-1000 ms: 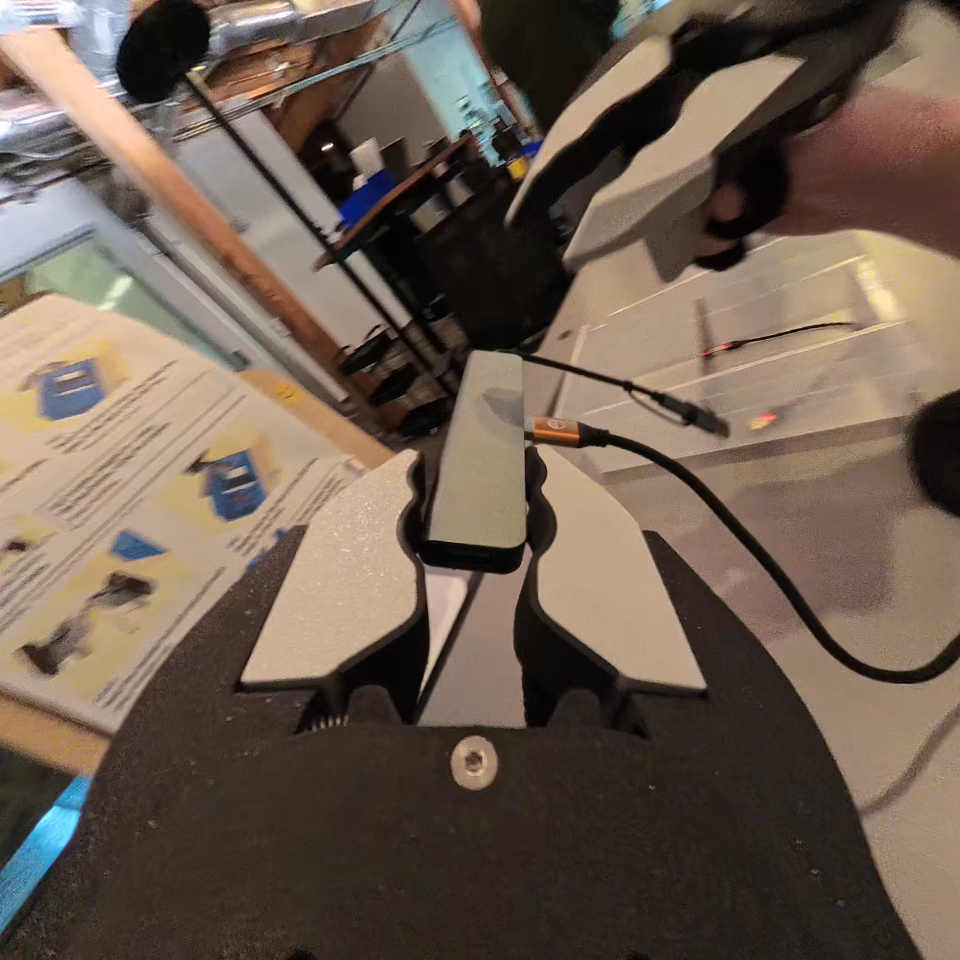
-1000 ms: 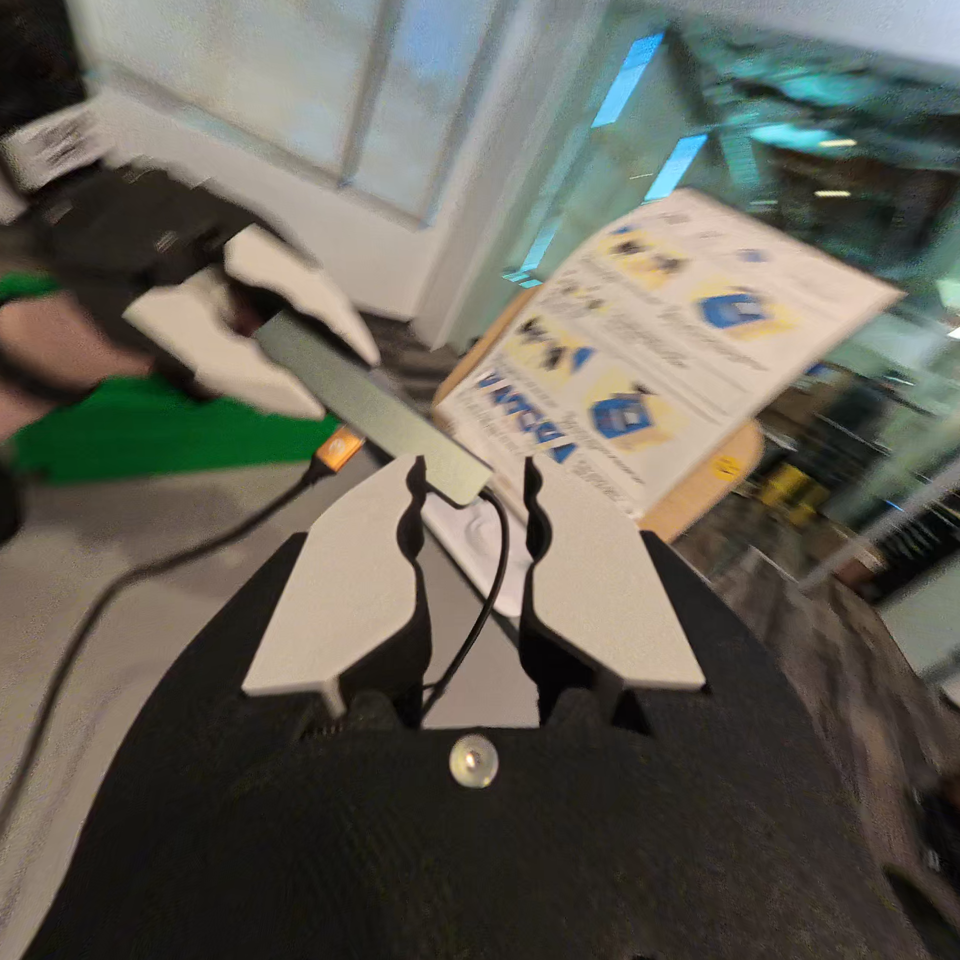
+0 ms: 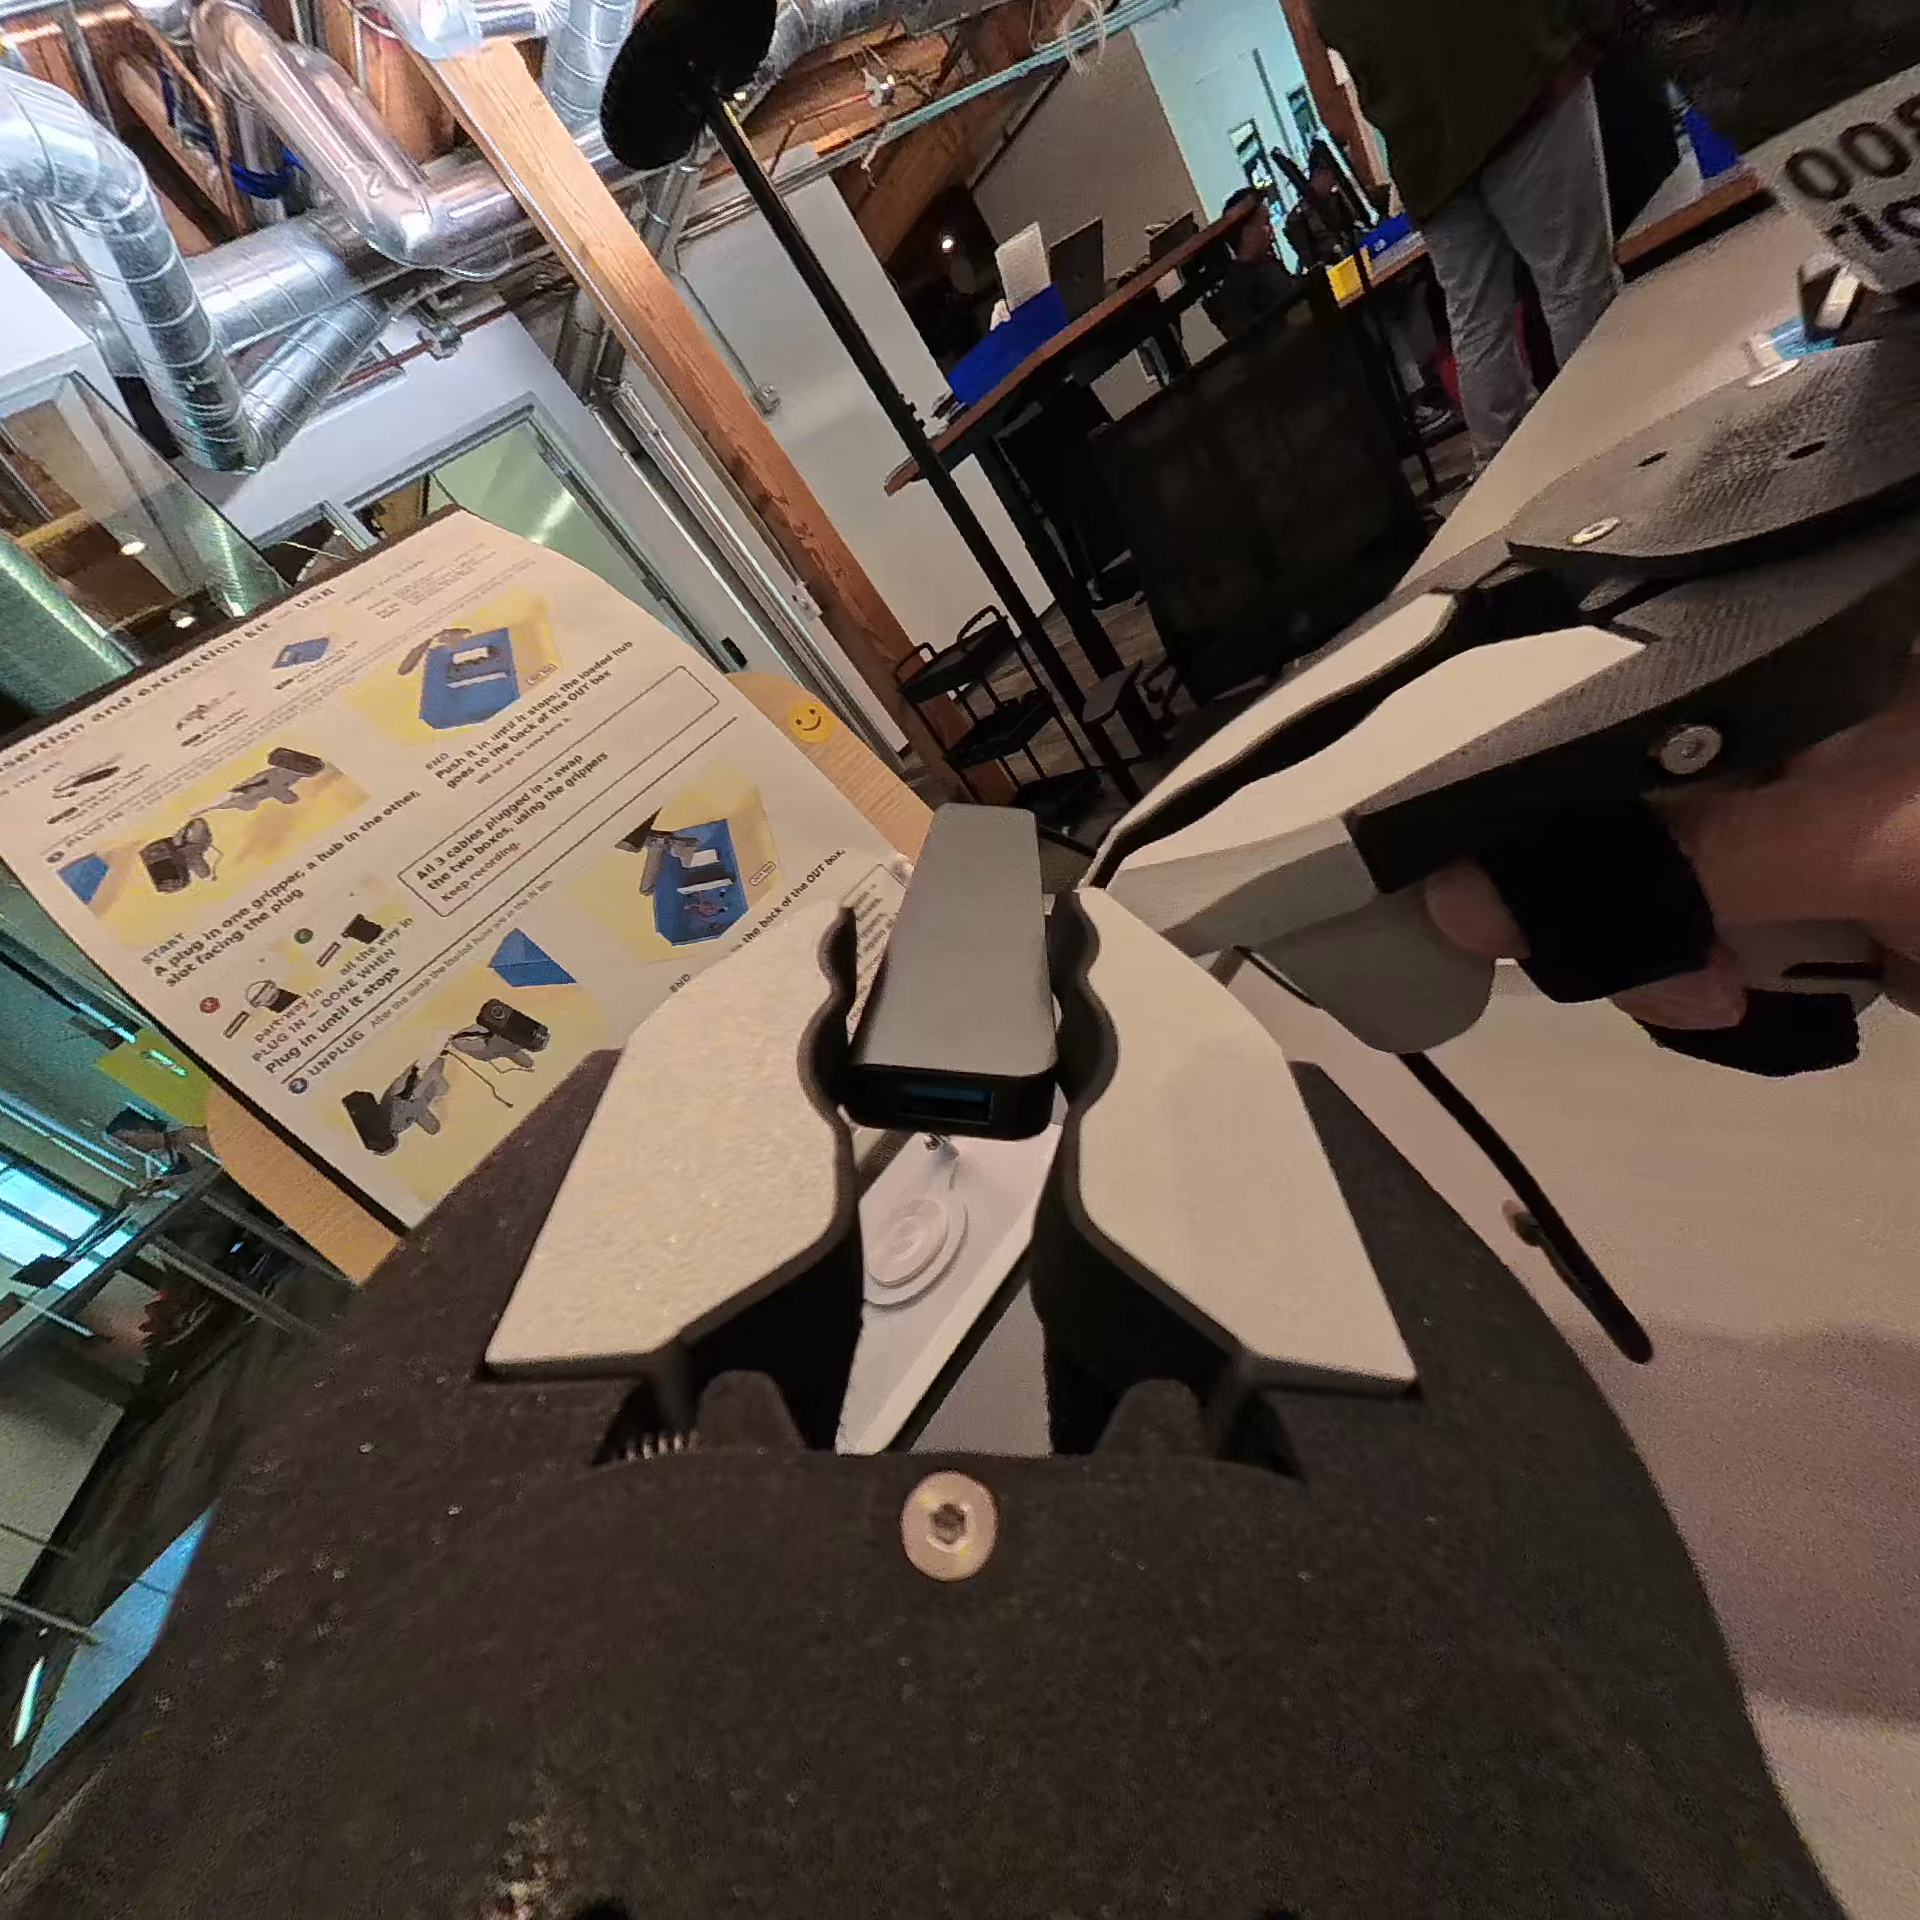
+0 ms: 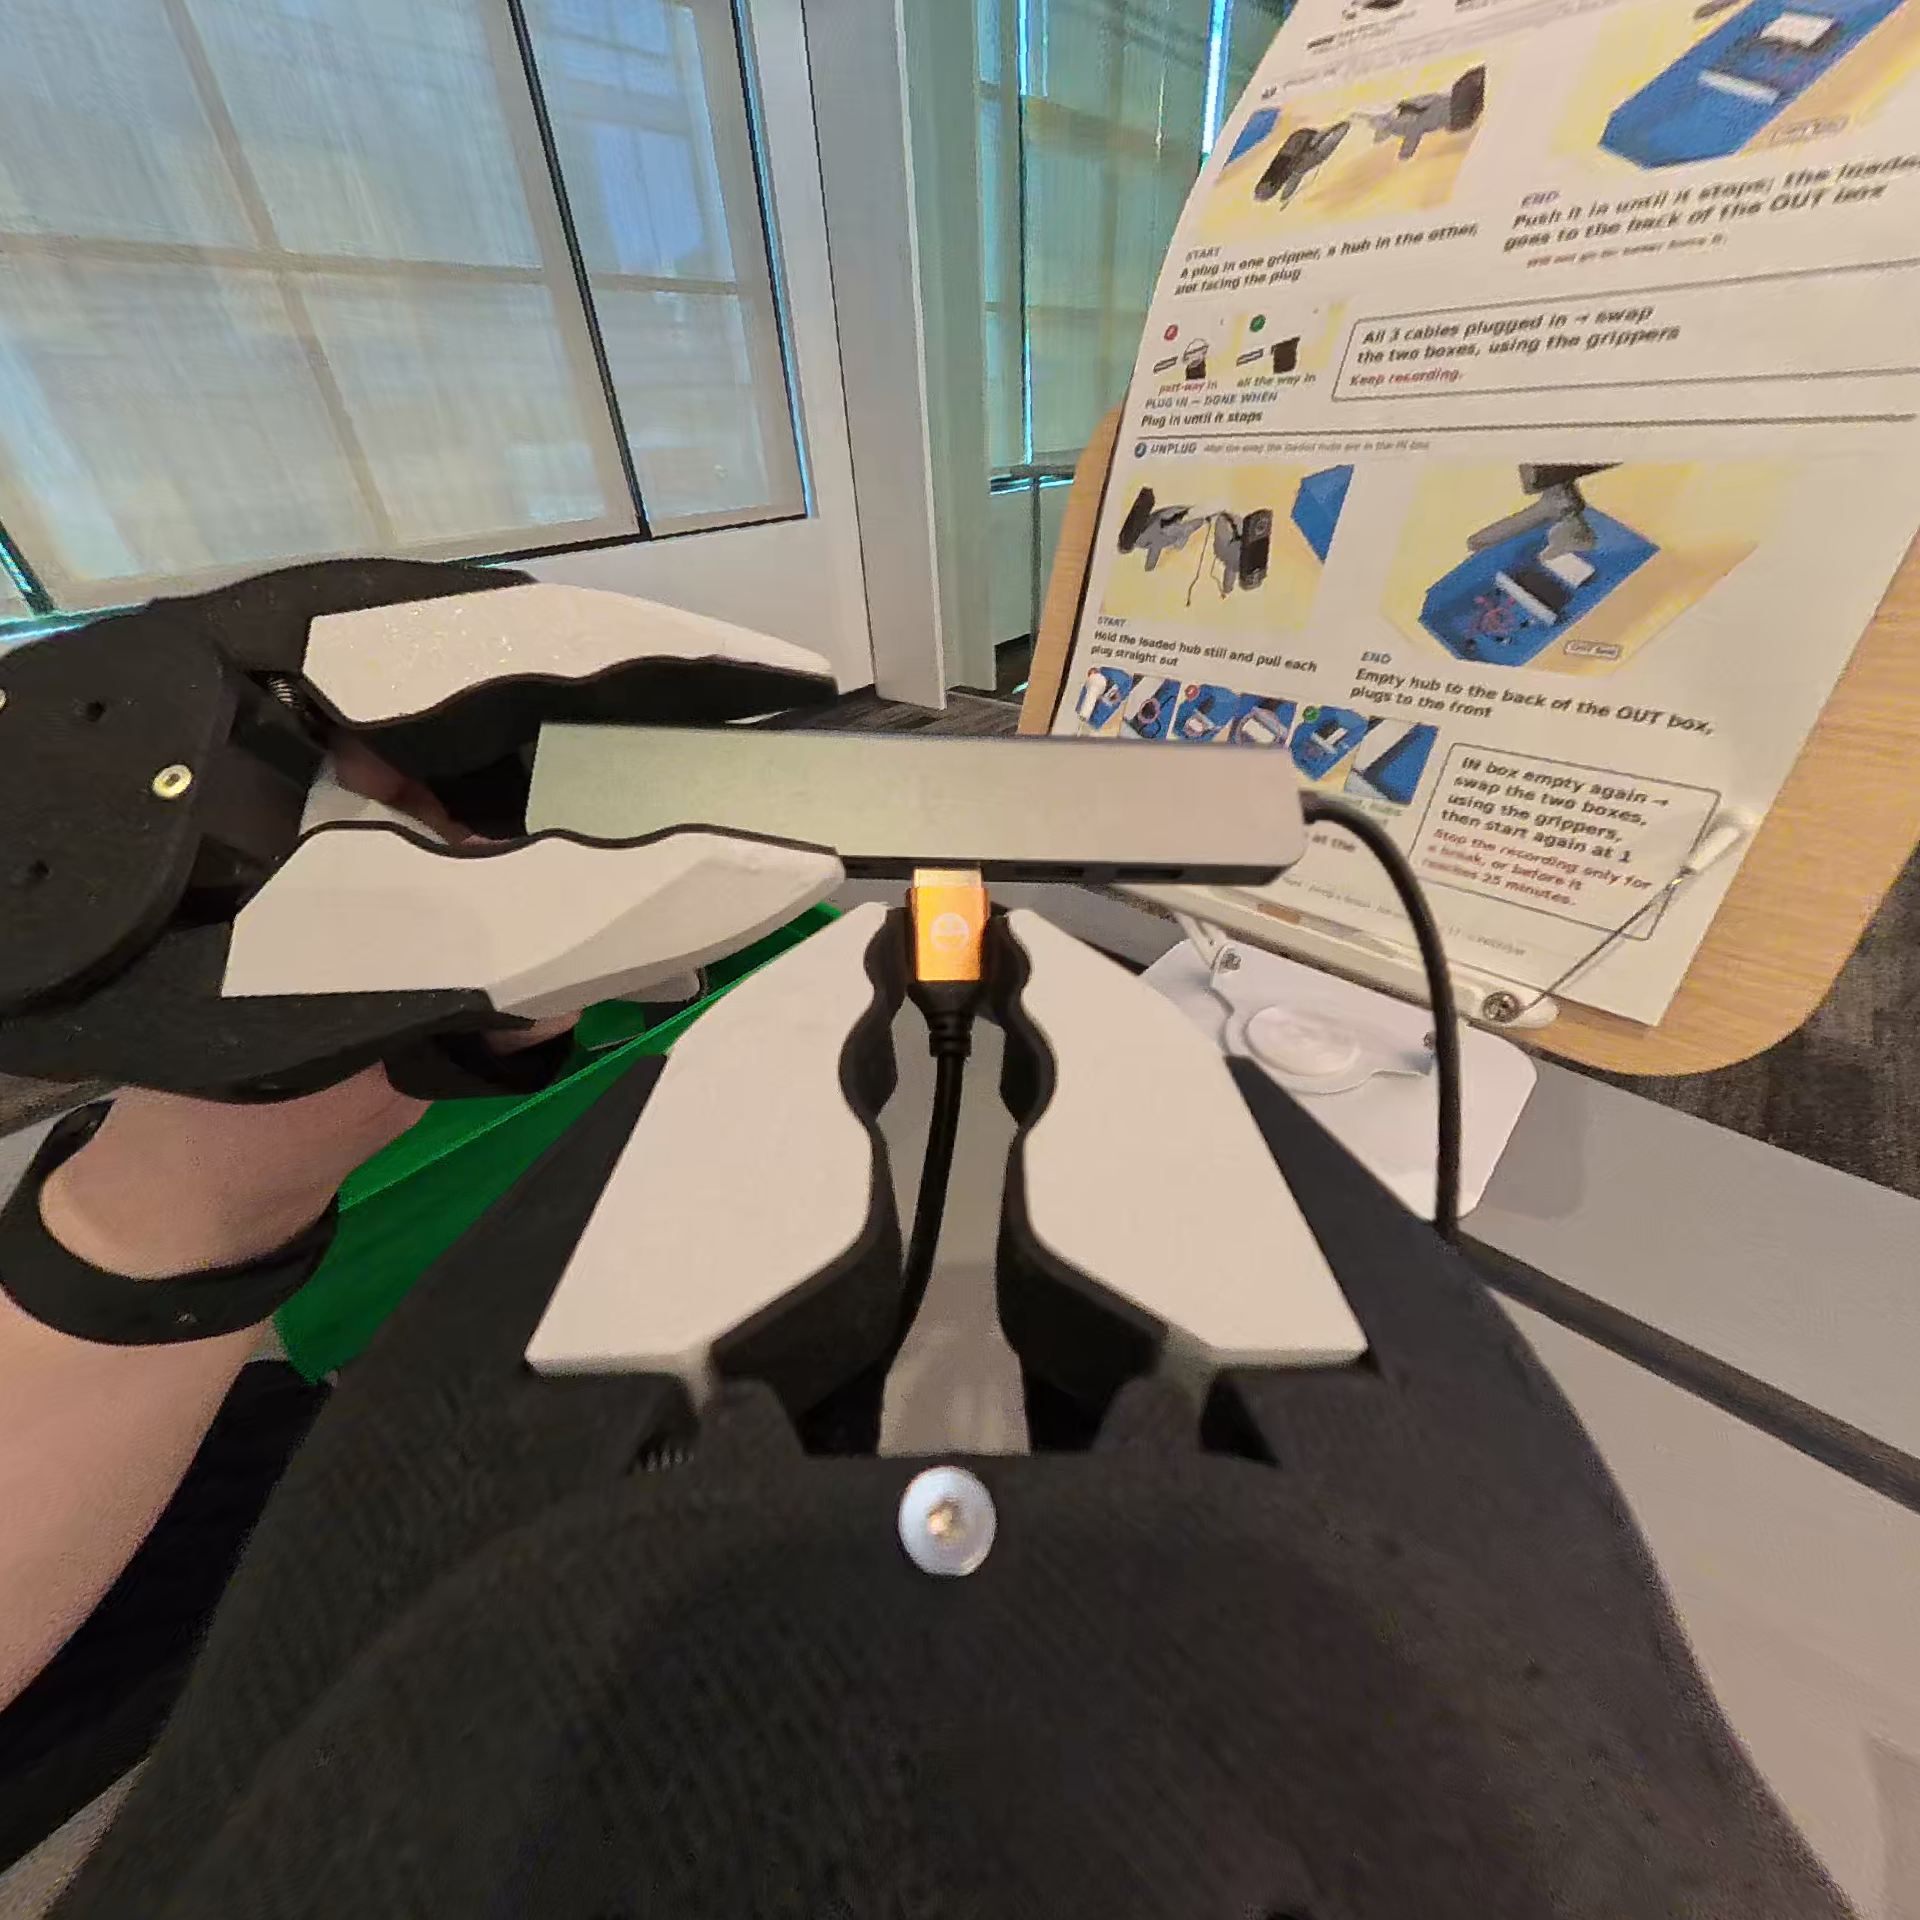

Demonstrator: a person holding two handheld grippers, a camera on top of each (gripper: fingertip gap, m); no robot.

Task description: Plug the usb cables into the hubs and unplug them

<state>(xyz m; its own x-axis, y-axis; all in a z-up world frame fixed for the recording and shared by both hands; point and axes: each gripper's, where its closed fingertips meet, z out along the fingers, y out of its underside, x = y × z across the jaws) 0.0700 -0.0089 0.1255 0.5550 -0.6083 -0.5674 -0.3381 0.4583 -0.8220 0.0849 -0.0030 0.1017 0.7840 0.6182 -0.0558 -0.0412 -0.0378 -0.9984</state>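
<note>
My left gripper (image 3: 951, 935) is shut on one end of a grey USB hub (image 3: 961, 956) and holds it in the air. In the right wrist view the hub (image 4: 935, 795) lies level, held from the left by the left gripper (image 4: 836, 774). An orange plug (image 4: 945, 935) on a black cable sits in a port on the hub's side. My right gripper (image 4: 945, 925) is shut on this plug. In the left wrist view the right gripper (image 3: 1101, 873) comes in from the right, and the plug is hidden behind my finger. The hub's own black cable (image 4: 1434, 987) hangs from its far end.
An instruction poster (image 3: 416, 831) leans on a wooden board behind the hub; it also shows in the right wrist view (image 4: 1558, 416), with its white stand base (image 4: 1340, 1049). A green box (image 4: 468, 1164) lies below the left gripper. The grey table (image 4: 1714, 1299) runs to the right. The grippers are tip to tip, or close to it.
The right gripper has come from up and away to the hub's side and closed on the orange plug. The left gripper still holds the hub.
</note>
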